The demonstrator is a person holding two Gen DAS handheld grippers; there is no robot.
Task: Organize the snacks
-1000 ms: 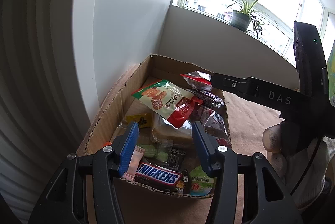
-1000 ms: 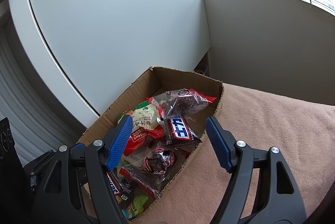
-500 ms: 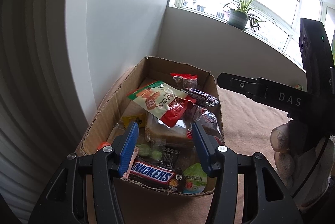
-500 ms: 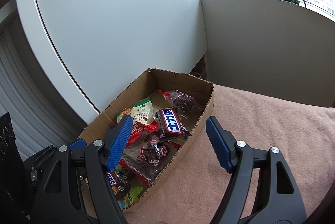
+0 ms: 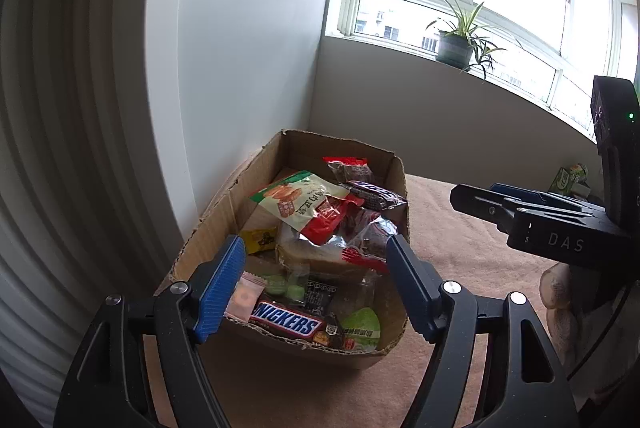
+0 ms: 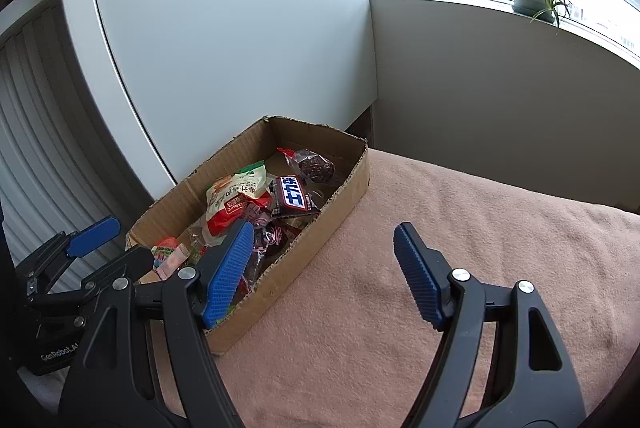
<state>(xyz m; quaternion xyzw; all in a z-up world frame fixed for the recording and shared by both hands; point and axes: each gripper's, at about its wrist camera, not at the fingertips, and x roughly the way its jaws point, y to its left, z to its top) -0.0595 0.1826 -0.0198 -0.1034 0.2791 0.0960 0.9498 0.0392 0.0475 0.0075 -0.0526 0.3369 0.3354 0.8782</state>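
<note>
Snacks: a shallow brown cardboard box (image 5: 224, 224) is heaped with packets; a green, white and red pouch (image 5: 308, 203) lies on top, a brown Snickers bar (image 5: 290, 322) against the near wall, a dark bar with a blue label (image 6: 294, 197) and a clear bag of dark fruit (image 6: 316, 167) toward the far end.
Left gripper (image 5: 316, 284): jaws opening, nothing between the blue pads; it hangs over the box's near end, above the packets.
Right gripper (image 6: 324, 268): jaws spread, empty, over the blanket just beside the box's right wall.
Surface: a pinkish-tan blanket (image 6: 460, 228); the box sits at its left edge, by a white panel (image 6: 224, 27).
Room: a potted spider plant (image 5: 456, 43) on the windowsill.
</note>
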